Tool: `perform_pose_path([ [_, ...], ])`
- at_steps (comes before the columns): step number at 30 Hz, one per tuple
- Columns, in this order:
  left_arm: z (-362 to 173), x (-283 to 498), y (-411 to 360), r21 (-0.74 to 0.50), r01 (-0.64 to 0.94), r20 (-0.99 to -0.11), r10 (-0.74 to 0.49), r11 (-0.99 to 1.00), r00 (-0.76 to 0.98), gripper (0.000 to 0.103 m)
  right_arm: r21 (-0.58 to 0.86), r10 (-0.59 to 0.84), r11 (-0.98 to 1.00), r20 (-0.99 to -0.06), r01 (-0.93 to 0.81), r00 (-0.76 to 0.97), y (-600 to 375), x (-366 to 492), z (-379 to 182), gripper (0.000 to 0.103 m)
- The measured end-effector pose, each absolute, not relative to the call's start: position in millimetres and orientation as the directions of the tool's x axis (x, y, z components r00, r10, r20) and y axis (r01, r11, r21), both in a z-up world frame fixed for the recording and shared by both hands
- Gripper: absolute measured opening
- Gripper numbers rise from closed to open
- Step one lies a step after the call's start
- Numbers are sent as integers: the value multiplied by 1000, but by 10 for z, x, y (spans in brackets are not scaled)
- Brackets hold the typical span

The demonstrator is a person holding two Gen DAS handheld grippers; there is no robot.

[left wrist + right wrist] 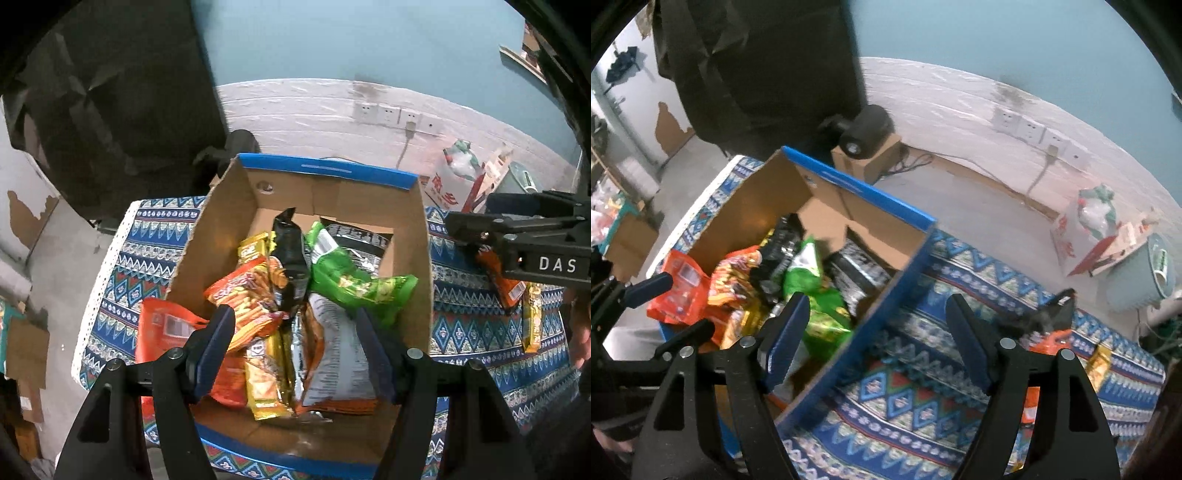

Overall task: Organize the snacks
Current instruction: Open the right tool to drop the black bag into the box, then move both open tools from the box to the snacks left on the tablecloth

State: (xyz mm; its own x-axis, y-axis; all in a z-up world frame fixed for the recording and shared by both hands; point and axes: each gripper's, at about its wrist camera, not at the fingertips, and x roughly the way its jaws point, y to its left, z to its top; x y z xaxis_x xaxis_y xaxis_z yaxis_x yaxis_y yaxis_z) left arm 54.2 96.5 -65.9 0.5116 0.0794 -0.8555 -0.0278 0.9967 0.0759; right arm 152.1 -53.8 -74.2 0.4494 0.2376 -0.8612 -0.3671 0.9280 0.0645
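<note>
While most snacks already lie in the cardboard box (229, 206), a few wait outside on the table (923, 406). The left gripper (295, 332) hangs over the box, its fingers open with nothing held; a white packet (336, 354) and a gold bar (262, 380) lie between them. The right gripper (879, 332) is open and empty too, its fingers straddling the box's blue wall. An orange packet (1052, 341) and a yellow one (1099, 363) lie just past its right finger. I think fetching comes next: swing right, then pinch one.
</note>
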Motion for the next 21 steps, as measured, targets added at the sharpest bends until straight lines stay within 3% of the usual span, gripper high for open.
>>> perform_pose_path([
  [7, -683, 566, 741, 58, 9, -863, 45, 998, 503, 72, -48, 117, 950, -861, -308, 495, -983, 1477, -790, 78],
  [21, -787, 829, 159, -14, 20, -884, -22, 1000, 467, 74, -65, 11, 988, -873, -139, 487, -2018, 1386, -948, 78],
])
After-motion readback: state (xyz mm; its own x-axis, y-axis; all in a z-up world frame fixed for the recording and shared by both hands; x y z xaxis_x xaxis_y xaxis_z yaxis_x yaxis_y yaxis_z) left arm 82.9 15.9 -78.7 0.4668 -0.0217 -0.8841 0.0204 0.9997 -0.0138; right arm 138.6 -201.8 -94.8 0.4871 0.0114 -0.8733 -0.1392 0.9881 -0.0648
